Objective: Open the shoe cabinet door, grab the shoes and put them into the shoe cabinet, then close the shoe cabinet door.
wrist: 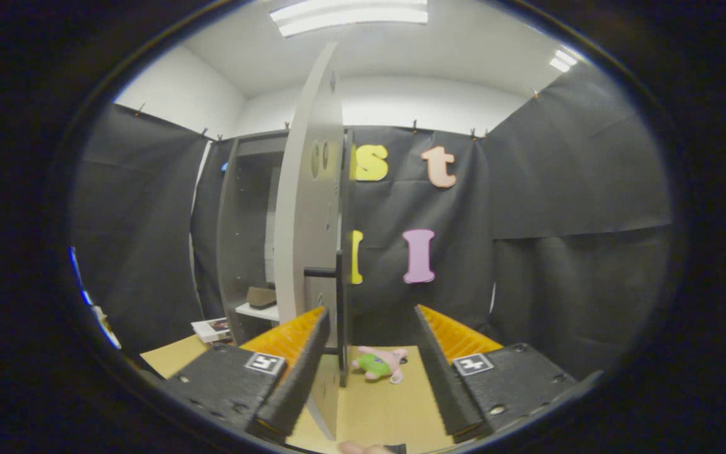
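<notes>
— Where is your gripper (370, 328) right now?

— Up against the door (309, 239) of the cabinet (240, 214). My fingers are spread wide apart, gripping nothing. The door stands swung out toward me, nearly edge-on, and its edge runs down between the two fingers, closer to my left one. The dark bar handle (339, 302) sits on that edge, just ahead of the left fingertip. Whether the left finger actually touches the door, I cannot tell.

— And the shoes?

— One shoe (262, 296), brownish, sits on a white shelf (257, 311) inside the cabinet, seen past the left of the door (a second one I can't make out). The cabinet is grey and tall, standing against the black cloth wall.

— Anything else around?

— A small plush toy (380, 364), pink and green, lies on the tan floor (375, 410) between my fingers and beyond the door's edge. Some booklets or a box (212, 329) lie on the floor by the cabinet's foot, left of my left finger. A fingertip (358, 448) of my hand peeks in at the very bottom.
</notes>
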A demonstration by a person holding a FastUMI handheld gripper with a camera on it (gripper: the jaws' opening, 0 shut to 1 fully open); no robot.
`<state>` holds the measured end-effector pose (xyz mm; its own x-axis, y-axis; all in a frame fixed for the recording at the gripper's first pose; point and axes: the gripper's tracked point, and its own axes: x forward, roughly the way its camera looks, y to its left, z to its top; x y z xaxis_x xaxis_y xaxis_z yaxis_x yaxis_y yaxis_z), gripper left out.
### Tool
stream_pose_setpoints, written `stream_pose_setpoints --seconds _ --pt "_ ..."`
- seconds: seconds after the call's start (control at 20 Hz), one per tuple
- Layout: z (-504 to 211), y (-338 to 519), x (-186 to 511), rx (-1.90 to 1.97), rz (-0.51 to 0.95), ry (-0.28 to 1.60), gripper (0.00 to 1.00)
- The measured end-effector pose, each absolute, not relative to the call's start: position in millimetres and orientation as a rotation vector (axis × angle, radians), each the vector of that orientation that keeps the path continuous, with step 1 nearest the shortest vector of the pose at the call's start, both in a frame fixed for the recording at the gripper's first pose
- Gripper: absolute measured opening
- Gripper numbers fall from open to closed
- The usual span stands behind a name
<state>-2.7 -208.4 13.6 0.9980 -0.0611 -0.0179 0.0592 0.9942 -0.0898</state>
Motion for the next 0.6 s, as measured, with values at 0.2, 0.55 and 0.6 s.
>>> stream_pose_setpoints --seconds 0.2,0.55,0.6 --pt "29 -183 -32 -0.063 -0.112 -0.016 1.0" --pt "30 -100 -50 -0.063 0.014 -0.089 1.0" --pt "23 -91 -47 -0.064 0.026 -0.08 1.0"
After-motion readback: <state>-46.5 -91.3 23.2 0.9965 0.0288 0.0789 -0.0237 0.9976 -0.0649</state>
